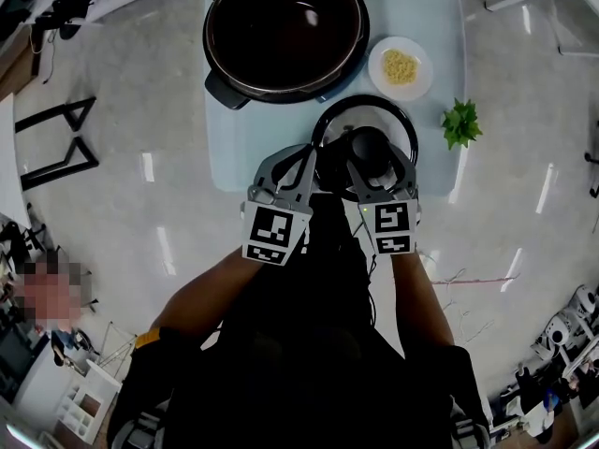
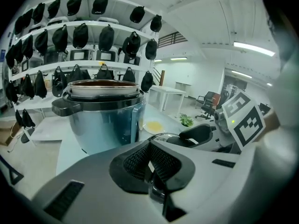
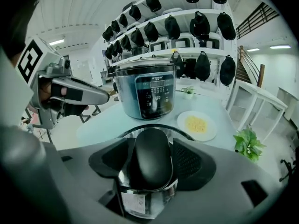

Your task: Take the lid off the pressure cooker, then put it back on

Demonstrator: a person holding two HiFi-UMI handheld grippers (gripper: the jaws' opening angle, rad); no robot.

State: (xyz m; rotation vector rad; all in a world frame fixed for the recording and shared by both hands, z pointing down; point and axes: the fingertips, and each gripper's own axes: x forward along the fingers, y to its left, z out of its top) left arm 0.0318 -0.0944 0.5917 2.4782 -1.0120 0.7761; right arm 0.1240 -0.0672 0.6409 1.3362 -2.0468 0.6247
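Observation:
The open pressure cooker pot [image 1: 285, 31] stands at the back of the pale blue table [image 1: 248, 148], its dark inner bowl bare. Its lid [image 1: 393, 120] lies flat near the table's front edge, black handle [image 3: 149, 157] up. My right gripper [image 1: 377, 157] straddles that handle; the jaws stand wide and the pads [image 3: 189, 162] do not press on it, with chrome showing beside the handle. My left gripper [image 1: 309, 157] sits at the lid's left rim [image 2: 163, 135]. Its pads [image 2: 161, 164] meet with nothing gripped. The pot [image 2: 105, 111] rises just beyond it.
A white plate of yellow food [image 1: 401, 66] sits right of the pot. A small green plant [image 1: 461, 123] stands at the table's right edge. Shelves of black bags [image 3: 201, 27] fill the wall behind. Black stands [image 1: 56, 143] are on the floor at left.

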